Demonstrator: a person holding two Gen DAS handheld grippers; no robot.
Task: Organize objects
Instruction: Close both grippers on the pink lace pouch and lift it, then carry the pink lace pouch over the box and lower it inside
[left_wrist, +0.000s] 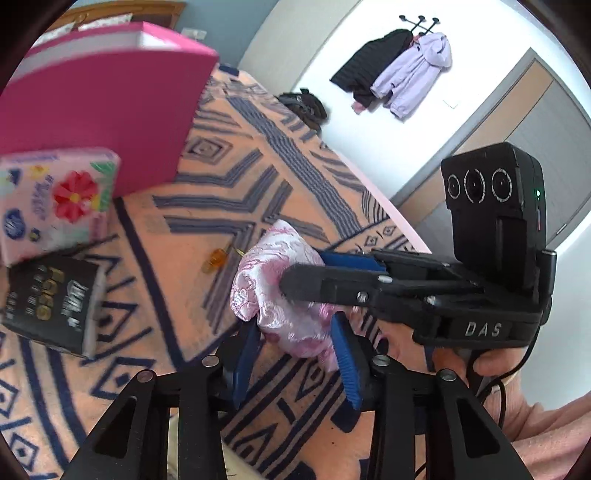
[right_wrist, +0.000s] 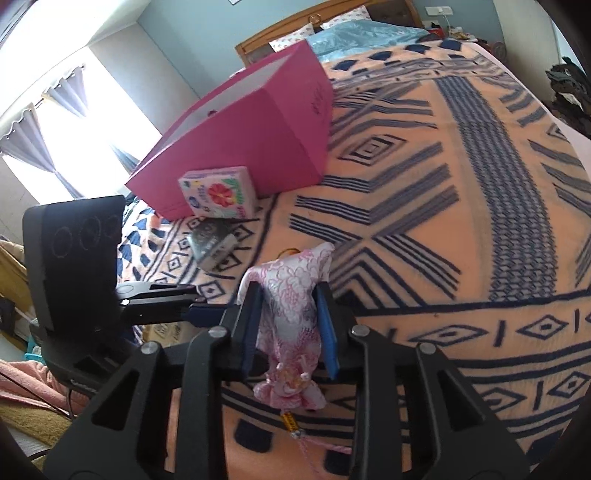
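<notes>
A pink and white silk pouch is held above the patterned bedspread. My right gripper is shut on the pouch, its blue pads pressed on both sides. My left gripper has its jaws apart around the pouch's lower end, with a gap on each side. The right gripper comes in from the right in the left wrist view. A large pink box stands open on the bed. A floral tissue pack and a black box lie in front of it.
A small orange object lies on the bedspread beyond the pouch. Jackets hang on a wall rack and a dark bag sits past the bed. Pillows and a wooden headboard are at the far end.
</notes>
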